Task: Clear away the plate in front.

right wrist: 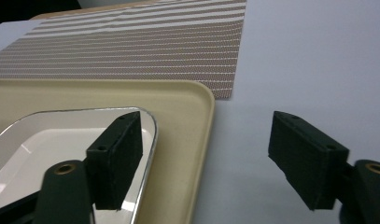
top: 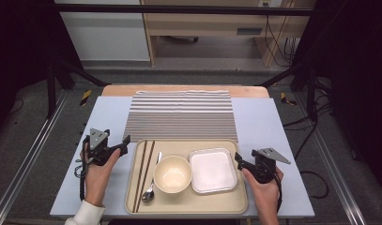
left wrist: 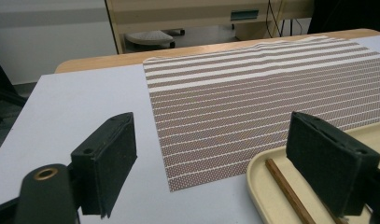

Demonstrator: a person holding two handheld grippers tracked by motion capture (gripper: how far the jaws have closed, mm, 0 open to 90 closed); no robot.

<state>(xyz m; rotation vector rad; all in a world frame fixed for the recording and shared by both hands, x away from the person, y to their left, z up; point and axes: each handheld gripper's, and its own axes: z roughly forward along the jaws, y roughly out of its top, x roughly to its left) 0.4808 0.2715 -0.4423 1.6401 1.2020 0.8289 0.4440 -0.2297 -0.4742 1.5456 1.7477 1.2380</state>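
- A beige tray [top: 186, 205] with rounded corners and a raised rim is seen at the near edge of the table [top: 109, 117], midway between the table's left and right edges.
- On the tray are laid, from its left side to its right, a pair of brown chopsticks [top: 143, 174], a metal spoon [top: 151, 186], a round cream bowl [top: 172, 174] and a square white dish [top: 212, 170] with a shiny rim.
- The tray's far edge is overlapped onto the near edge of a brown-and-white striped placemat [top: 179, 115], which is spread toward the table's far edge.
- The left hand-held gripper [top: 124, 144] is held at the tray's left far corner; its jaws are spread wide and nothing is gripped, one jaw over the tray's corner beside the chopsticks, the other over the bare table.
- The right hand-held gripper [top: 238, 160] is held at the tray's right edge; its jaws are parted and empty, with the tray's rim between them, one jaw over the square dish and the other over the table.
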